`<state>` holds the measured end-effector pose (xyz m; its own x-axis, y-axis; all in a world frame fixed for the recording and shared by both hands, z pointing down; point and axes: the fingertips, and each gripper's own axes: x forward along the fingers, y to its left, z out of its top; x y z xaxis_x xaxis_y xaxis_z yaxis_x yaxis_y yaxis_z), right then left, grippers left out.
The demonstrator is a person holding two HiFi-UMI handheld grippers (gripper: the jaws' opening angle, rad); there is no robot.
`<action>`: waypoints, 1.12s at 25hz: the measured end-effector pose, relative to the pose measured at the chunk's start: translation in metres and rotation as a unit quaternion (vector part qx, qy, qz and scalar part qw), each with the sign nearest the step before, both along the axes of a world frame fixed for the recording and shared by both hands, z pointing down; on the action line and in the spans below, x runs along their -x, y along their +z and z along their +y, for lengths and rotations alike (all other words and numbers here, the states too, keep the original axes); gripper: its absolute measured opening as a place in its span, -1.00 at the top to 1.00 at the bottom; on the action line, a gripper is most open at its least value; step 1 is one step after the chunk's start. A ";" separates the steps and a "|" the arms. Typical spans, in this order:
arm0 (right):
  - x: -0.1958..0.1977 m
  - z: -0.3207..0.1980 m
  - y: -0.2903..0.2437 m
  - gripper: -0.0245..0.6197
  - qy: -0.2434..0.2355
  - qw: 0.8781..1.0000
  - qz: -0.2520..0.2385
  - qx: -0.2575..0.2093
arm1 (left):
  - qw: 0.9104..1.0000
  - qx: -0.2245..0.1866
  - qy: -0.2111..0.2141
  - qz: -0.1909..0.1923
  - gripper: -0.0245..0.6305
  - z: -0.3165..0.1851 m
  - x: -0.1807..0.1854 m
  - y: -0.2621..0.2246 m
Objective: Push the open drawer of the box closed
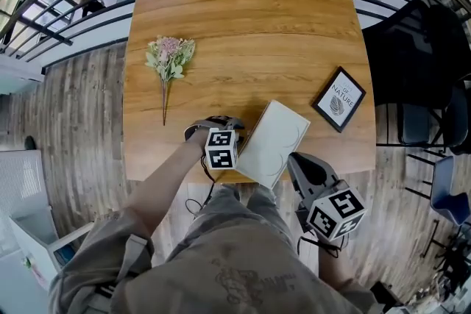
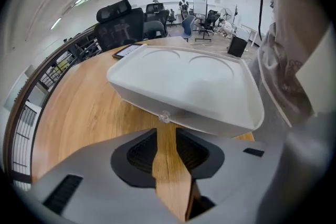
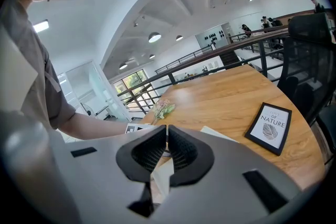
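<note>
Left gripper open at the box front; right gripper closed and empty.
Left jaws stand apart with only bare wood between them, tips just short of the clear knob on the white box. The box sits at the table's near edge, slightly right of centre, its knobbed front looking flush. Right jaws are together, holding nothing, at the near edge just right of the box. On the round-cornered wooden table: one box, one flower sprig toward the left edge, one framed leaf print by the right edge. Two grippers. Around it: plank floor, black railing past the far edge, one black office chair off the right edge; bright open office.
</note>
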<state>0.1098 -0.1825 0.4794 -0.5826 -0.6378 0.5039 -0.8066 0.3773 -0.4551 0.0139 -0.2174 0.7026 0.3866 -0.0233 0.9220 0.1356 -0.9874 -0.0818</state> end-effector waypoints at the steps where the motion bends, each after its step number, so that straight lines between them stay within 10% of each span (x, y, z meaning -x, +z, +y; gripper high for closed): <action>1: 0.001 -0.001 -0.003 0.81 -0.004 1.000 -0.001 -0.008 | 1.000 -0.008 -0.008 -0.001 0.54 -0.001 0.004 -0.007; 9: -0.002 -0.014 -0.056 0.81 -0.023 0.996 -0.002 -0.086 | 0.982 -0.083 -0.117 0.123 0.75 -0.022 0.007 -0.126; 17: -0.012 -0.028 -0.139 0.81 -0.040 0.979 0.023 -0.196 | 0.927 -0.156 -0.192 0.282 0.82 -0.033 0.002 -0.270; 28: -0.013 -0.009 -0.235 0.81 -0.054 0.948 0.017 -0.315 | 0.854 -0.218 -0.187 0.432 0.84 -0.001 -0.006 -0.429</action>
<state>0.1224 -0.1919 0.2444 -0.6523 -0.7553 0.0631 -0.7575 0.6469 -0.0877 0.0201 -0.2185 0.2734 0.8090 -0.5636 0.1668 -0.4809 -0.7979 -0.3634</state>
